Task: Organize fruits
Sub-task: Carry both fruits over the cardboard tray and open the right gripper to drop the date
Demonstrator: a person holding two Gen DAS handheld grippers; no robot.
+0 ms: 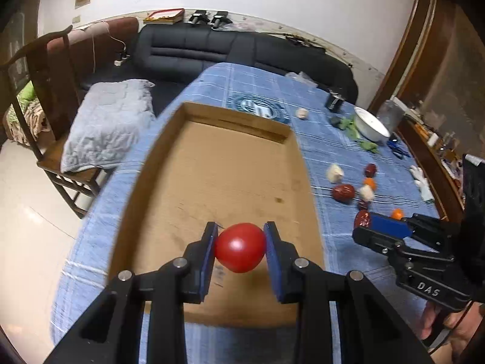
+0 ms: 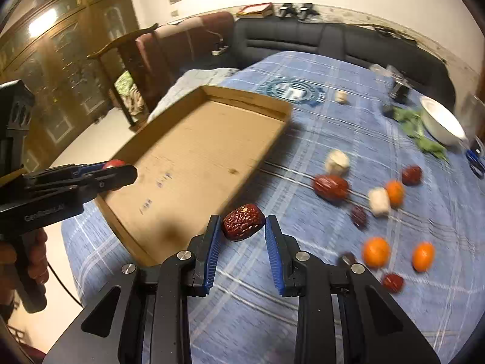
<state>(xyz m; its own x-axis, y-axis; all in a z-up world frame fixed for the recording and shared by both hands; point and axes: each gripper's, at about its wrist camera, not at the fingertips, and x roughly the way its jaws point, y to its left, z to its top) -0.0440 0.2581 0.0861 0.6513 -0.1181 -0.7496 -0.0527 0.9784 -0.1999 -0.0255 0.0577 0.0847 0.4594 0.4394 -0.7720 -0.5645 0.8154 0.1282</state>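
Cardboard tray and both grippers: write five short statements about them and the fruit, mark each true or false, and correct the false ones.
1. The left gripper is shut on a red tomato. True.
2. The right gripper holds an orange. False: it is shut on a wrinkled red date.
3. The cardboard tray already has several fruits lying in it. False: no fruit lies on its floor; the tomato is held above it.
4. Oranges and more dates lie loose on the blue cloth beside the tray. True.
5. The white bowl sits inside the tray. False: it stands on the cloth, apart from the tray.
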